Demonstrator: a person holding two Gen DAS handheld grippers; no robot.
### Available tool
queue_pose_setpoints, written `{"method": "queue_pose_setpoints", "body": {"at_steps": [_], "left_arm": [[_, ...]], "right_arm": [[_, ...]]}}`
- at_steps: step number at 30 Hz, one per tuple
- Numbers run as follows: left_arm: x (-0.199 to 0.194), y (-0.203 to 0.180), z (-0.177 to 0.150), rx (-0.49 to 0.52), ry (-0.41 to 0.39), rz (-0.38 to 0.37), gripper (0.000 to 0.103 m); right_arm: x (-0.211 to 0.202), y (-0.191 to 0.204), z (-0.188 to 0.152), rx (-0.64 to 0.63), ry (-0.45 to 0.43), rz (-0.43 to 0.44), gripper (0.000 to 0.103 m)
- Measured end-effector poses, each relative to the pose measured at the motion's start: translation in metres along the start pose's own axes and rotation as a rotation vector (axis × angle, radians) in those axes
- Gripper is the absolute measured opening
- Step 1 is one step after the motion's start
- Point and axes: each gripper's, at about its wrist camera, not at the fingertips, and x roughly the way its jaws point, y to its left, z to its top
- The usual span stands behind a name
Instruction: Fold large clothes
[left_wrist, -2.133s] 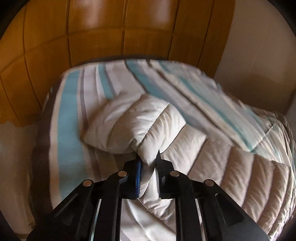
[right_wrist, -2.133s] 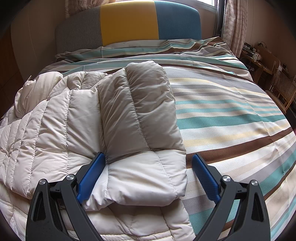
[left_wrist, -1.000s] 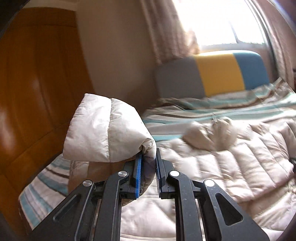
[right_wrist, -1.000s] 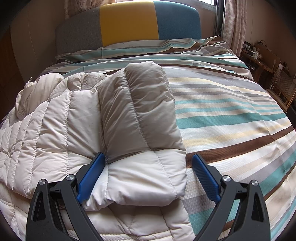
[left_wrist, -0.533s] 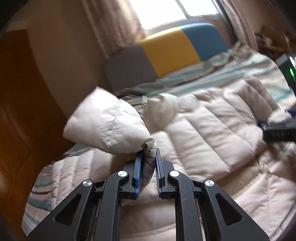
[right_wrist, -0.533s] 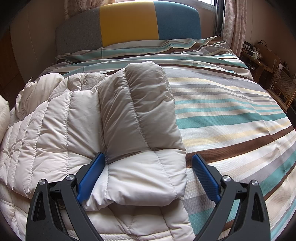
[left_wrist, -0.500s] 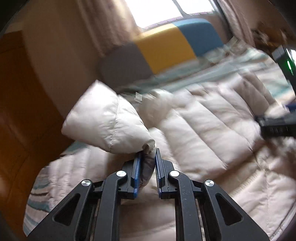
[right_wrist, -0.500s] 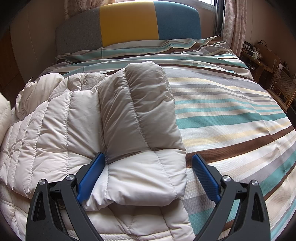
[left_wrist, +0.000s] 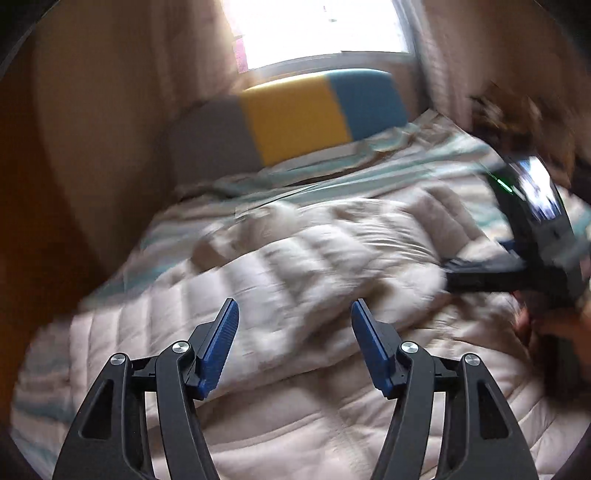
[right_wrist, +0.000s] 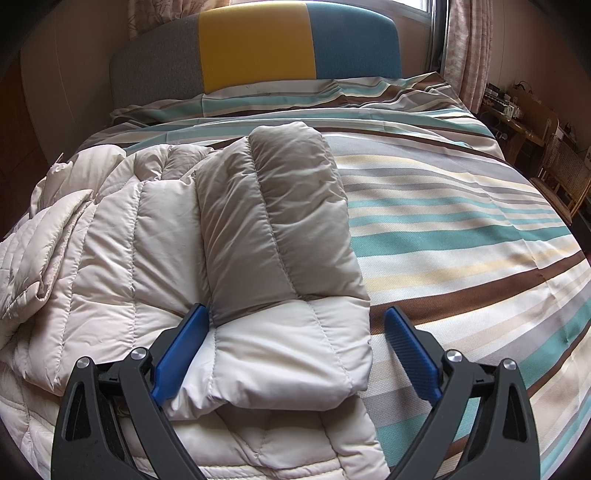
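One cream quilted puffer jacket (right_wrist: 110, 258) lies spread over the left half of the bed (right_wrist: 461, 229), on a duvet striped in teal, brown, grey and pale yellow. One sleeve (right_wrist: 280, 236) is folded across the body of the jacket, its upper part a darker taupe and its cuff end cream, pointing toward the foot of the bed. A second bunched fold of the jacket sits at the far left edge in the right wrist view.

Two pairs of tongs are in view. The right tongs (right_wrist: 295, 347) stand spread wide, one blue pad on each side of the sleeve's cuff end, gripping nothing. The left tongs (left_wrist: 293, 332) are likewise wide apart and empty, held just above the jacket (left_wrist: 314, 266); that view is blurred. The right tongs' black body (left_wrist: 524, 273) also shows at the right edge of the left wrist view, with one small green light on it.

One headboard (right_wrist: 258, 48) has three panels: grey, yellow, teal. Curtains (right_wrist: 469, 44) hang beside it, and one wooden chair (right_wrist: 565, 173) stands at the right. No writing or label is legible anywhere.
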Motion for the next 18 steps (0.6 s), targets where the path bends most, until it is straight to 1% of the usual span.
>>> {"method": "queue_pose_setpoints", "body": {"at_steps": [1, 3, 4, 5, 6, 7, 9, 10, 12, 14, 16, 18], "left_arm": [[0.0, 0.021, 0.0, -0.065, 0.012, 0.015, 0.063], [0.0, 0.068, -0.006, -0.186, 0.042, 0.09, 0.063], [-0.002, 0.086, -0.011, -0.226, 0.05, 0.119, 0.063], [-0.004, 0.112, -0.016, -0.283, 0.058, 0.165, 0.063], [-0.005, 0.129, -0.019, -0.314, 0.062, 0.195, 0.063], [-0.006, 0.155, -0.025, -0.361, 0.071, 0.246, 0.063], [-0.005, 0.19, -0.034, -0.418, 0.091, 0.333, 0.063], [-0.004, 0.211, -0.04, -0.459, 0.11, 0.384, 0.063], [-0.002, 0.238, -0.05, -0.519, 0.129, 0.443, 0.063], [0.008, 0.255, -0.06, -0.546, 0.167, 0.48, 0.063], [0.024, 0.258, -0.064, -0.532, 0.202, 0.467, 0.061], [0.033, 0.256, -0.068, -0.517, 0.237, 0.445, 0.051]], "right_arm": [[0.0, 0.0, 0.0, 0.002, 0.002, -0.002, 0.097], [-0.002, -0.001, 0.001, 0.001, 0.008, -0.009, 0.098], [-0.003, 0.0, 0.003, -0.001, 0.015, -0.014, 0.099], [-0.006, 0.001, 0.005, -0.009, 0.021, -0.026, 0.099], [-0.009, 0.003, 0.008, -0.017, 0.022, -0.04, 0.099], [-0.015, 0.005, 0.01, -0.024, 0.012, -0.054, 0.099], [-0.037, 0.016, 0.017, -0.043, -0.056, -0.054, 0.099], [-0.047, 0.023, 0.02, -0.054, -0.091, -0.037, 0.099], [-0.067, 0.042, 0.028, -0.073, -0.145, 0.012, 0.099], [-0.079, 0.064, 0.036, -0.082, -0.164, 0.094, 0.099], [-0.083, 0.09, 0.043, -0.113, -0.161, 0.152, 0.099], [-0.084, 0.119, 0.05, -0.153, -0.163, 0.2, 0.099]]}}
